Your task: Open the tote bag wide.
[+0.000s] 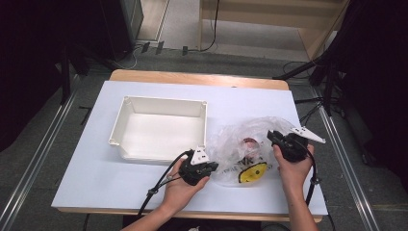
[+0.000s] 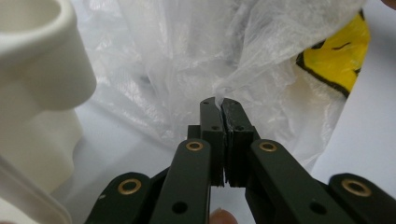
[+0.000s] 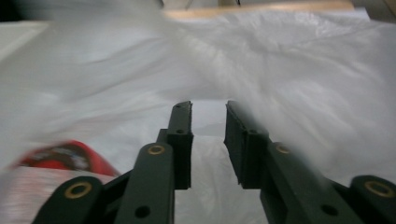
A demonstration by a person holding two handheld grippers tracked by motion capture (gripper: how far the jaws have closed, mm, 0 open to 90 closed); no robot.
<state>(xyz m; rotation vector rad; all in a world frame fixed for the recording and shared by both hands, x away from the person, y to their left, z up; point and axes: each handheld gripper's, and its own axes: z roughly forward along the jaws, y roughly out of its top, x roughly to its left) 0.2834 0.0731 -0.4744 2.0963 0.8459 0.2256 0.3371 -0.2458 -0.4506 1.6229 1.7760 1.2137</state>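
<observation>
A crumpled clear plastic bag (image 1: 235, 137) with a yellow face print (image 1: 253, 173) lies on the white table, right of a white bin (image 1: 126, 120). Something red (image 1: 249, 143) shows through the film. My left gripper (image 1: 213, 167) is at the bag's near left edge; in the left gripper view its jaws (image 2: 219, 103) are shut on a pinch of bag film (image 2: 187, 56), with the yellow print (image 2: 336, 56) at the right. My right gripper (image 1: 271, 136) is at the bag's right side. Its jaws (image 3: 208, 109) stand a little apart over the film (image 3: 303, 70), the red thing (image 3: 65, 156) to their left.
The white bin's corner (image 2: 37, 60) stands close on the left of my left gripper. The white table cover (image 1: 96, 163) has free room left of the bin and along the front edge. Dark stands and cables lie on the floor around the table.
</observation>
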